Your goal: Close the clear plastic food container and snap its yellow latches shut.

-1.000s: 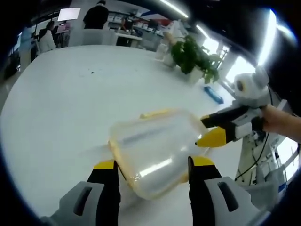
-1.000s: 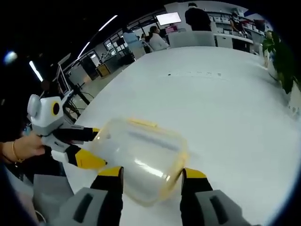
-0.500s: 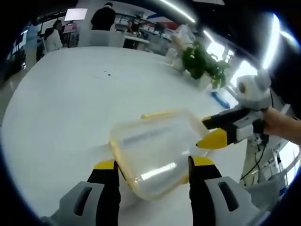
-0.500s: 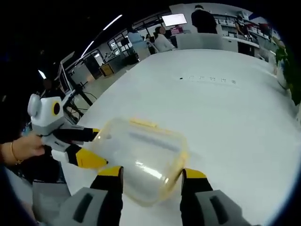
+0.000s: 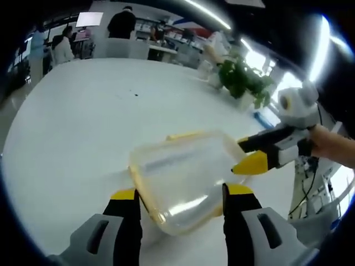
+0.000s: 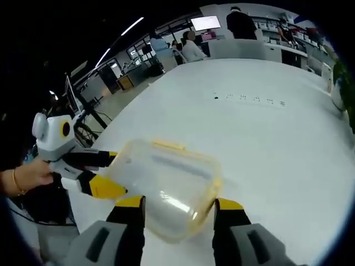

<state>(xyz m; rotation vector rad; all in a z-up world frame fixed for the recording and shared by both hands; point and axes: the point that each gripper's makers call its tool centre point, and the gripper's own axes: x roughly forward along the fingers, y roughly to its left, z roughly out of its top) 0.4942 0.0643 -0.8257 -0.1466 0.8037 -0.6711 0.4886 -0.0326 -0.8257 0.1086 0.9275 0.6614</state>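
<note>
The clear plastic container (image 5: 177, 174) with a yellow rim hangs just above the white table (image 5: 72, 122), lid on. Its near end sits between my left gripper's (image 5: 180, 193) yellow-tipped jaws, which press its sides. My right gripper (image 5: 244, 155) comes in from the right, its jaws clamped over the container's far corner. A yellow latch (image 5: 186, 134) lies along the far edge. In the right gripper view the same container (image 6: 166, 185) fills the gap of my right gripper (image 6: 180, 204). There my left gripper (image 6: 113, 173) straddles its left end, and a latch (image 6: 169, 145) shows on top.
A potted plant (image 5: 241, 77) and a blue object (image 5: 259, 115) stand at the table's far right. People and desks (image 5: 119, 25) are beyond the far edge. A hand (image 5: 333, 147) holds the right gripper; another hand (image 6: 25, 174) holds the left. A row of small marks (image 6: 249, 100) crosses the table.
Both views have drifted a little against the room. The container has kept its place between both pairs of jaws, and the jaw gaps are unchanged.
</note>
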